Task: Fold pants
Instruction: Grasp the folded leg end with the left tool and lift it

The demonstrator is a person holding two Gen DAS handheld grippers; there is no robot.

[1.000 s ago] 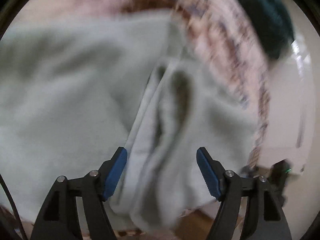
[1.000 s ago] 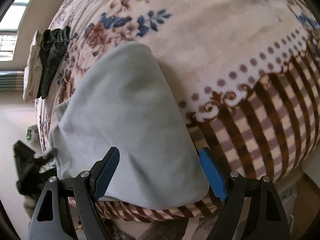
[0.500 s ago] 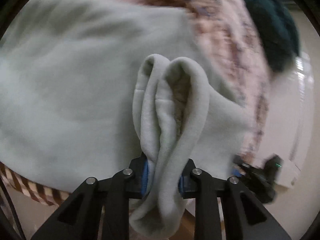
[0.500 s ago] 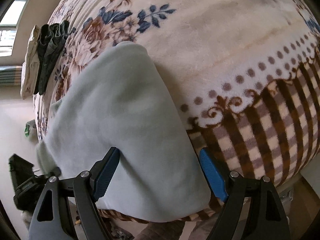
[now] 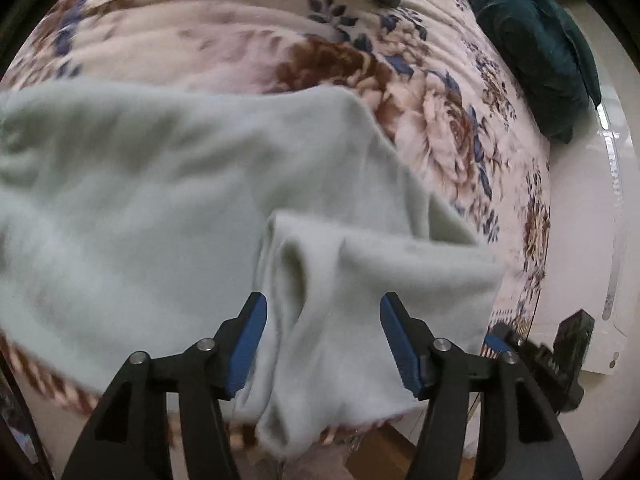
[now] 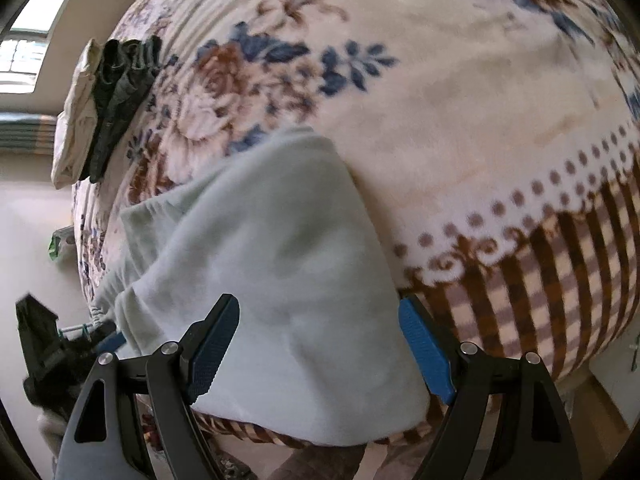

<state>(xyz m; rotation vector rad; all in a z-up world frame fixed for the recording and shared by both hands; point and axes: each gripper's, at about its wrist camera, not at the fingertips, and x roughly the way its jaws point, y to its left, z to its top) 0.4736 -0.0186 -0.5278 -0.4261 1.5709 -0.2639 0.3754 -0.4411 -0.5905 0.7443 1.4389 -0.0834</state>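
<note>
Pants: pale mint fleece pants (image 5: 168,208) lie on the bed, near its front edge; one bunched corner (image 5: 320,320) droops over that edge.
Left gripper: the left gripper (image 5: 322,336) has its jaws opening, and the bunched corner sits between the blue pads without being pressed — a release, by the look of it.
Right gripper: the right gripper (image 6: 318,356) is spread wide above the other end of the pants (image 6: 280,280), touching nothing I can confirm.
Bed: a floral blanket (image 6: 460,100) with a checked border covers it; a stack of folded clothes (image 6: 108,108) lies near the far edge, a dark green cushion (image 5: 532,48) at another side.
Risk: the loose corner overhangs the edge — left unheld, its weight may drag the cloth floorward and undo the fold.
Risk: soft thick fleece may spring open, or snag on a pad as the jaws draw away.
</note>
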